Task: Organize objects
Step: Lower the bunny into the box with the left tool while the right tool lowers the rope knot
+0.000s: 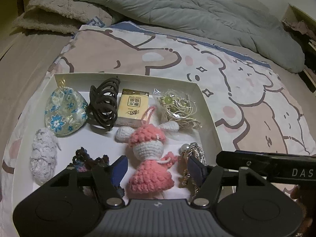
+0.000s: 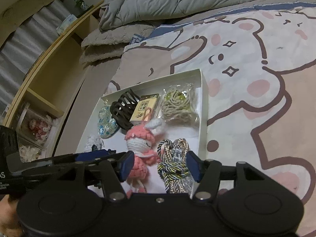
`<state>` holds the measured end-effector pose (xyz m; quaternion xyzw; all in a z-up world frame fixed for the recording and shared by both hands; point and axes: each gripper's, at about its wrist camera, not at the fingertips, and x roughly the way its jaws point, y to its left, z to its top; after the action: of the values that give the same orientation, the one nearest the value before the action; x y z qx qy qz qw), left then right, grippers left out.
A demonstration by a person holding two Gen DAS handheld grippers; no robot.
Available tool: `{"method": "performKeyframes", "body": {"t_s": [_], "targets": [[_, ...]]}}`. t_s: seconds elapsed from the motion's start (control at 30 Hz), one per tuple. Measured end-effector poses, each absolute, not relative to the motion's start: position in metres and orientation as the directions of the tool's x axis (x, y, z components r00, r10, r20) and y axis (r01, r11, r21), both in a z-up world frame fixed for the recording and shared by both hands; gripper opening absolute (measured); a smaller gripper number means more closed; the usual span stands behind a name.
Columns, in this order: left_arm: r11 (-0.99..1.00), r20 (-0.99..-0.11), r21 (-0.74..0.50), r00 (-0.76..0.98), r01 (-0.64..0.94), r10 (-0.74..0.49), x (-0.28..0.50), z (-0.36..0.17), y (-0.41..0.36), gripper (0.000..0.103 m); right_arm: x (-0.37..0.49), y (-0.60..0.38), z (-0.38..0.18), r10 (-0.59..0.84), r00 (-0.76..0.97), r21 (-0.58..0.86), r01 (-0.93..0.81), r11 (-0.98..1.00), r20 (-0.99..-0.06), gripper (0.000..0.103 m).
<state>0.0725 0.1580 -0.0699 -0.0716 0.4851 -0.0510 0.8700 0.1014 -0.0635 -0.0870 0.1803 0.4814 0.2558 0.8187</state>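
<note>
Crochet bunny doll (image 1: 150, 154), pink dress and cap, lies face up near the middle of the white box (image 1: 205, 106), which sits on the cartoon-print bedsheet (image 1: 256, 90). My left claw (image 1: 157, 169) hangs over it, released, blue pads either side of the skirt and not touching. My read: light, soft, squashy yarn; it should give under the pads and not slip. I'd take it across the waist or skirt, not by the ears or the thin pink loop (image 1: 147, 112).

Right claw (image 2: 160, 165) also released, straddling the doll's skirt and the braided metallic cord bundle (image 2: 174, 164) at the box's near right corner; nothing grasped. The cord looks limp and slick, likely to sag or snag.

Around the doll: tissue packet (image 1: 132, 106) and dark claw hair clip (image 1: 103, 106) beyond its head, bagged twine with green beads (image 1: 178, 106) far right, floral fabric pouch (image 1: 65, 112) far left, pale knitted piece (image 1: 44, 157) near left. Grey duvet (image 1: 177, 13) bunched beyond.
</note>
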Motion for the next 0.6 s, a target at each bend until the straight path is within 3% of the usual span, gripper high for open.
{"method": "performKeyframes", "body": {"t_s": [0.6], "targets": [[0.989, -0.832, -0.147, 0.542, -0.011, -0.118, 0.062, -0.058, 0.162, 0.068, 0.096, -0.067, -0.071, 0.603, 0.423, 0.5, -0.337, 0.798, -0.677, 0.064]]}}
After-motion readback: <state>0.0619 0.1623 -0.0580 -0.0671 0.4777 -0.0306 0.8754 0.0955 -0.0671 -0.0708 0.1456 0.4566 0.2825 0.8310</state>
